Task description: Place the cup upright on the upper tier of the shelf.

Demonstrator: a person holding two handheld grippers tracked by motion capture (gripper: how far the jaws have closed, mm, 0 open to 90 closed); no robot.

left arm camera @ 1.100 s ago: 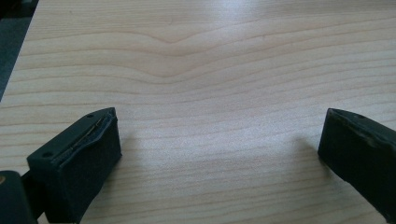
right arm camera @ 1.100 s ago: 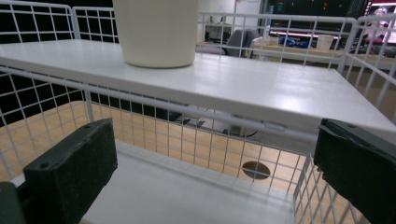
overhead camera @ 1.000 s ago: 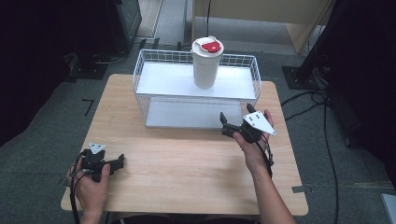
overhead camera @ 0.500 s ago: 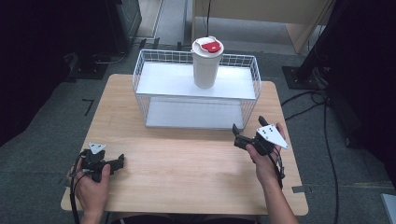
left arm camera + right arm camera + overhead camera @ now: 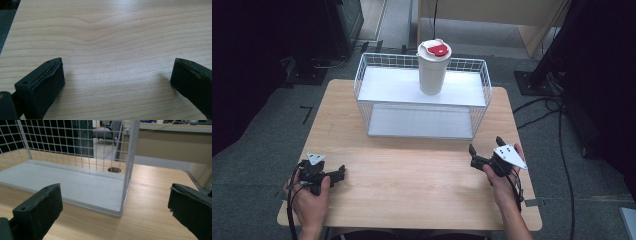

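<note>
Two tongs held wide open, empty: left tongs (image 5: 341,173) 7 o'clock, right tongs (image 5: 472,156) 4 o'clock | cup (image 5: 432,70) on wire rack (image 5: 362,80), 12 o'clock | judged light, tippy, slick; best gripped mid-body.

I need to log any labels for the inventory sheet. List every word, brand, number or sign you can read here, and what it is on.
None can be read.
The white cup on the wire rack's upper shelf is plain on the side facing the high view; its lid carries a red patch with no lettering I can make out.
The grey plates on the left gripper and right gripper are blank.
The table bears wood grain, no print.
</note>
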